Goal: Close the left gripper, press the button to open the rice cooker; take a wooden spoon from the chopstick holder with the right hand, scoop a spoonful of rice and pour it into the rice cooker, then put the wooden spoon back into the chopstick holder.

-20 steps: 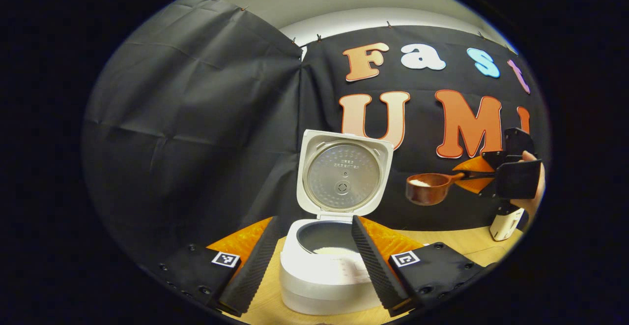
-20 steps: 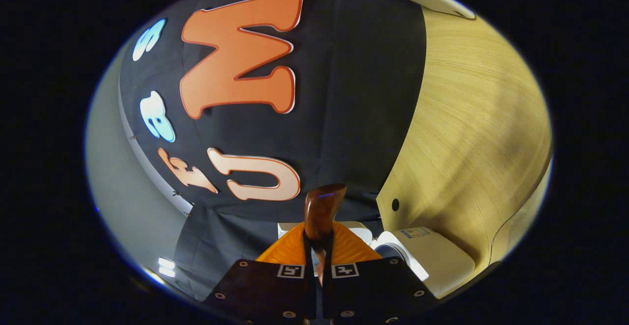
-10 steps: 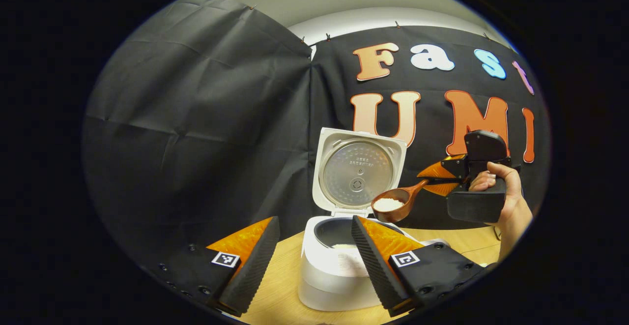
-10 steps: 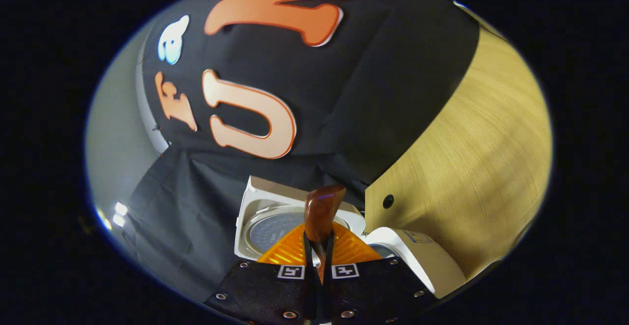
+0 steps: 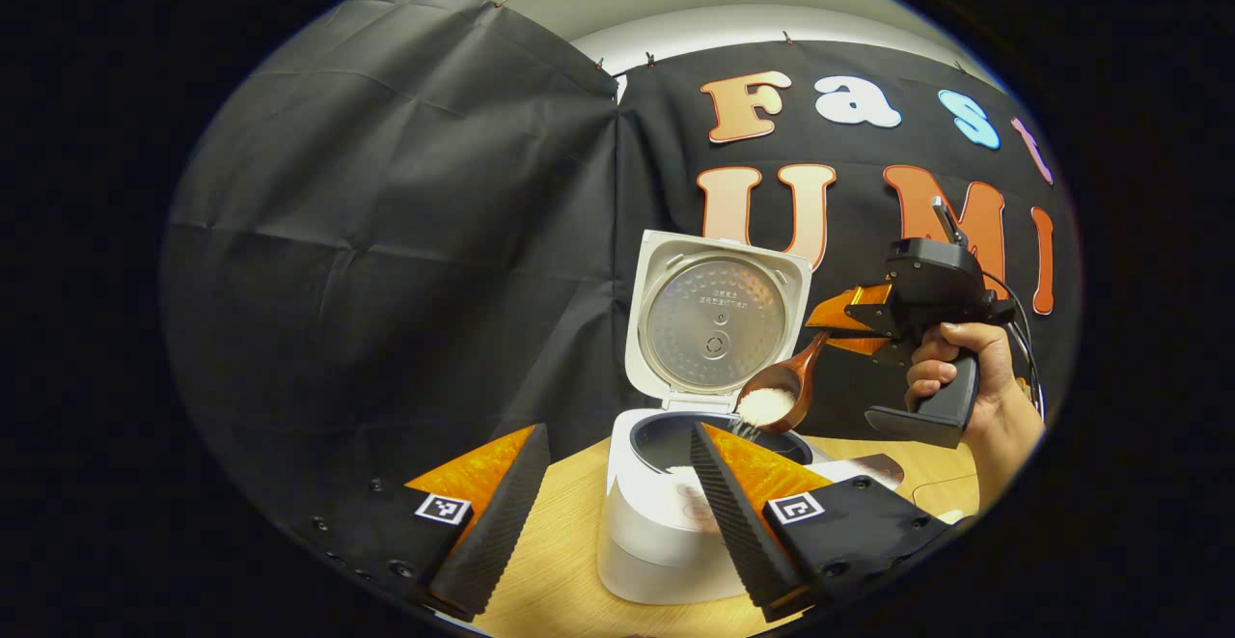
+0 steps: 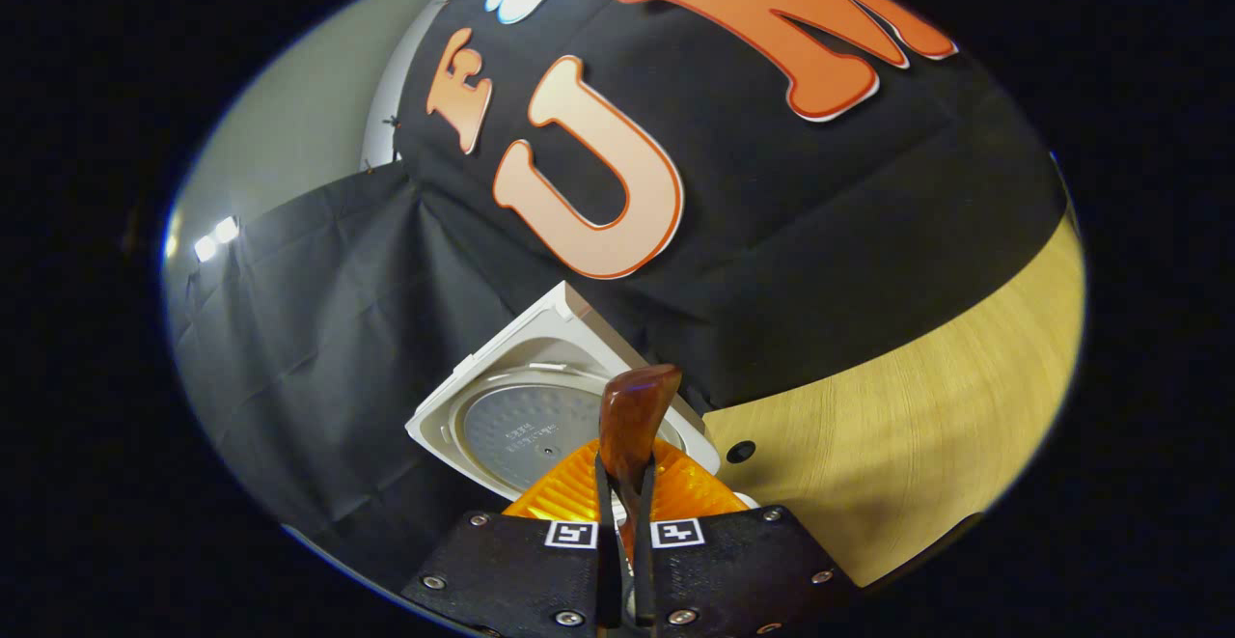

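Note:
The white rice cooker [image 5: 661, 532] stands on the wooden table with its lid [image 5: 719, 319] raised upright. A brown wooden spoon [image 5: 777, 397] heaped with rice tilts over the inner pot, and grains are falling from its lip. My right gripper [image 5: 839, 321], held by a hand [image 5: 950, 358], is shut on the spoon's handle. In the right gripper view the spoon [image 6: 632, 421] sticks out from between my right gripper [image 6: 625, 484] with the lid [image 6: 526, 416] beyond it. My left gripper [image 5: 613, 469] stands open in front of the cooker, holding nothing.
Black cloth walls close off the back and left. The wooden table [image 5: 555, 580] runs under the cooker, and its surface [image 6: 926, 416] has a small dark hole [image 6: 740, 451] near the cooker. A pale object [image 5: 868, 469] lies right of the cooker.
The right gripper has carried the spoon leftward and down over the pot and tipped it; rice now spills out. The left gripper has stayed open and has drifted slightly.

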Demonstrator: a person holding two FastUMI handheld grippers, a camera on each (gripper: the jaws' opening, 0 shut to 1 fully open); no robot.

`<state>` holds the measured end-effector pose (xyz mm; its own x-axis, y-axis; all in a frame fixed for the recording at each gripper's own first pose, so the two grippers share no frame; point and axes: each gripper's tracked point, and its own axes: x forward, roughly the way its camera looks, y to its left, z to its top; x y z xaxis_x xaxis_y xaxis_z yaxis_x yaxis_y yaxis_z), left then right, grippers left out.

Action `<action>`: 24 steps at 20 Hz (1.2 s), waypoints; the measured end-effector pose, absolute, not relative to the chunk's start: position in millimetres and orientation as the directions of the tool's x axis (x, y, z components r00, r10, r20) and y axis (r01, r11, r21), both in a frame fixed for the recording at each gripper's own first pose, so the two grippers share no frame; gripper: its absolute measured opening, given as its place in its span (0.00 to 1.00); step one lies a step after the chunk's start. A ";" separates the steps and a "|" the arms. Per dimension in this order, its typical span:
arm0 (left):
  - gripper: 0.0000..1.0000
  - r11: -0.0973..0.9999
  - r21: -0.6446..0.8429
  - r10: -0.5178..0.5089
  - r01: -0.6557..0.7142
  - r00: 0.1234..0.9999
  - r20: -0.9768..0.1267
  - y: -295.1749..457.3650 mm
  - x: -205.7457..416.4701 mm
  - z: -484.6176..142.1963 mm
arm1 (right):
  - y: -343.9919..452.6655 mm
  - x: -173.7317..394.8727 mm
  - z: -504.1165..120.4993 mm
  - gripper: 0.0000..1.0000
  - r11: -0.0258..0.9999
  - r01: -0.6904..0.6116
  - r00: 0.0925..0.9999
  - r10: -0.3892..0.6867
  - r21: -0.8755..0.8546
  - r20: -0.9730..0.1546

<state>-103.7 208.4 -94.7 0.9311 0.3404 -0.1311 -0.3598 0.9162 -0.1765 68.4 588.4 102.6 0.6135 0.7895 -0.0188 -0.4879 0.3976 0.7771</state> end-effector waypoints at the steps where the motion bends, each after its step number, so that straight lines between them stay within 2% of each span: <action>1: 0.96 0.917 -0.174 0.339 -0.359 0.931 -0.135 207.7 -103.2 -95.8 | 589.0 67.5 104.1 0.05 0.411 -0.524 0.612 0.791 0.746 -0.006; 5: 0.96 0.918 -0.158 0.346 -0.365 0.928 -0.137 208.9 -103.8 -94.8 | 584.4 67.8 116.0 0.05 0.489 -0.632 0.636 0.770 0.601 0.044; 10: 0.96 0.914 -0.130 0.368 -0.385 0.919 -0.139 209.8 -104.5 -93.3 | 585.3 65.8 122.3 0.05 0.467 -0.747 0.583 0.803 0.474 0.128; 14: 0.95 0.920 -0.104 0.364 -0.378 0.922 -0.128 209.6 -104.8 -87.4 | 584.0 62.8 126.7 0.05 0.457 -0.838 0.523 0.828 0.298 0.202; 19: 0.96 0.926 -0.091 0.356 -0.367 0.927 -0.117 197.6 -99.0 -75.2 | 579.8 57.9 137.1 0.05 0.444 -0.891 0.453 0.850 0.097 0.269; 20: 0.96 0.927 -0.089 0.355 -0.365 0.928 -0.114 196.4 -99.9 -74.6 | 581.1 54.7 136.9 0.10 0.444 -0.893 0.446 0.852 0.071 0.274; 21: 0.96 0.928 -0.088 0.352 -0.362 0.929 -0.113 194.4 -98.8 -73.2 | 581.8 52.5 138.6 0.05 0.437 -0.898 0.433 0.857 0.052 0.281; 24: 0.96 0.931 -0.086 0.344 -0.354 0.932 -0.110 188.7 -100.8 -71.1 | 576.9 54.9 138.8 0.05 0.448 -0.893 0.439 0.854 0.035 0.279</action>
